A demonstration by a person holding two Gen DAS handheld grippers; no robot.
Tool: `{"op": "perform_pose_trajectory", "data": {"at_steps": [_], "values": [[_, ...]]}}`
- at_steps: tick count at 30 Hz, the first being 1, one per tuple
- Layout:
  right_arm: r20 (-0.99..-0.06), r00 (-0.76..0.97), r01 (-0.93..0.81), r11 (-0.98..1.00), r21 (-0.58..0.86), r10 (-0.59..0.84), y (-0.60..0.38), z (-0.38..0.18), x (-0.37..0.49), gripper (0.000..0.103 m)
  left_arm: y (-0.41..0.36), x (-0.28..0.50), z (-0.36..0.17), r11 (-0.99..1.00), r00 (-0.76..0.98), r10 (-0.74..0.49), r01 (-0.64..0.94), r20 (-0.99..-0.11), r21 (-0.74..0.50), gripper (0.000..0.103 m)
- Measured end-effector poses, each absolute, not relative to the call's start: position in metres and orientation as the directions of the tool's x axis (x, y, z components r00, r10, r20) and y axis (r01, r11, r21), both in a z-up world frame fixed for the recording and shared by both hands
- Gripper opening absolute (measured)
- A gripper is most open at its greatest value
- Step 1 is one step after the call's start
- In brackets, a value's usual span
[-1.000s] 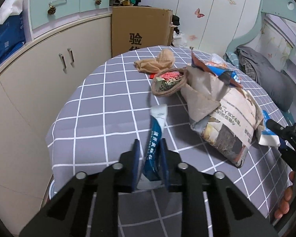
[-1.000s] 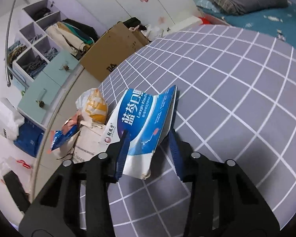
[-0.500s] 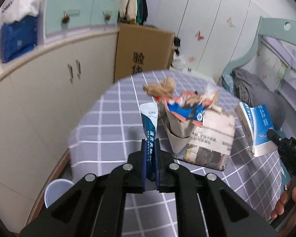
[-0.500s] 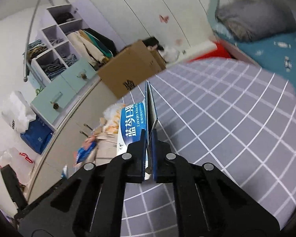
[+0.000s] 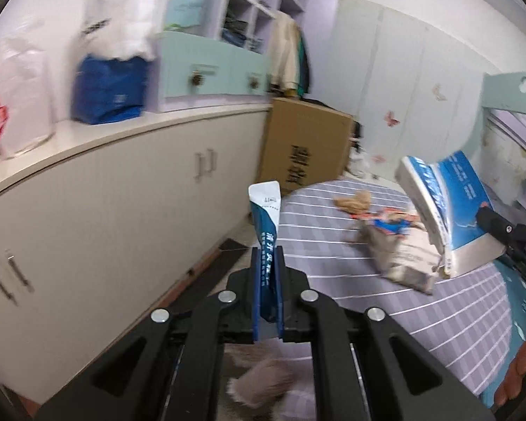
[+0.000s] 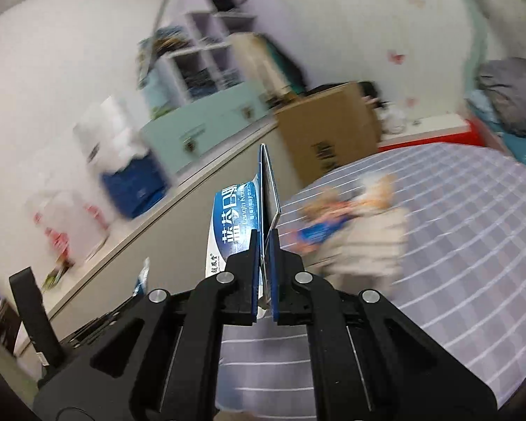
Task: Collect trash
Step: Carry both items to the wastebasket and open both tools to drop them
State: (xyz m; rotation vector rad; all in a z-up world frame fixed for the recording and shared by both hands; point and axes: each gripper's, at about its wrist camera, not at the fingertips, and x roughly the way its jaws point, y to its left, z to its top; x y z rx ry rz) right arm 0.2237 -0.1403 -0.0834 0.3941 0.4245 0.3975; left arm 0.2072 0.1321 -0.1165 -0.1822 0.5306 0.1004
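Right now my left gripper clamps a slim blue-and-white sachet with Chinese print, lifted off the checked table; my right gripper pinches a flattened blue carton, also aloft, reading what looks like "Lanqin" beside Chinese characters

Left gripper fingers clamp blue sachet; blue-white box raised above checked table.

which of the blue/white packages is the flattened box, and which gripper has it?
The blue-and-white carton, clamped in the right gripper. It is a broad, flattened box; the left gripper holds a narrow teal sachet instead.
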Motion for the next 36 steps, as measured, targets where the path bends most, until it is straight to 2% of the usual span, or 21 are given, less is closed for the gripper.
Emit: {"op": "perform_pose_trajectory", "data": {"at_steps": [6, 11, 16, 22, 25, 32, 34, 35, 36], "values": [[-0.378, 0.719, -0.438, 0.802, 0.406, 0.583, -0.028, -0.103, 0.230, 0.005, 0.208, 0.185, -0.142, 0.945, 0.815, 0.152, -0.285, -0.559, -0.159, 0.007], [-0.480, 0.597, -0.511, 0.766, 0.391, 0.643, 0.060, -0.149, 0.238, 0.005, 0.278, 0.182, -0.190, 0.892, 0.726, 0.191, -0.409, -0.661, -0.192, 0.006], [-0.595, 0.490, -0.528, 0.760, 0.379, 0.637, 0.122, -0.211, 0.253, 0.005, 0.328, 0.190, -0.251, 0.847, 0.617, 0.199, -0.499, -0.761, -0.184, 0.006], [-0.735, 0.371, -0.509, 0.786, 0.350, 0.567, 0.176, -0.301, 0.273, 0.005, 0.353, 0.205, -0.316, 0.824, 0.503, 0.161, -0.542, -0.849, -0.165, 0.006], [-0.774, 0.333, -0.500, 0.797, 0.339, 0.538, 0.196, -0.334, 0.281, 0.005, 0.360, 0.211, -0.335, 0.823, 0.464, 0.163, -0.551, -0.870, -0.140, 0.007], [-0.794, 0.279, -0.479, 0.795, 0.373, 0.541, 0.216, -0.379, 0.298, 0.012, 0.376, 0.220, -0.368, 0.816, 0.403, 0.144, -0.565, -0.904, -0.123, 0.007], [-0.793, 0.268, -0.477, 0.790, 0.384, 0.547, 0.215, -0.385, 0.300, 0.028, 0.377, 0.223, -0.373, 0.817, 0.396, 0.134, -0.563, -0.908, -0.125, 0.007], [-0.795, 0.269, -0.476, 0.792, 0.382, 0.544, 0.215, -0.388, 0.300, 0.044, 0.373, 0.223, -0.375, 0.818, 0.393, 0.133, -0.562, -0.910, -0.123, 0.007], [-0.795, 0.280, -0.476, 0.797, 0.372, 0.538, 0.214, -0.389, 0.300, 0.048, 0.372, 0.224, -0.377, 0.820, 0.391, 0.130, -0.560, -0.911, -0.123, 0.007]]}}
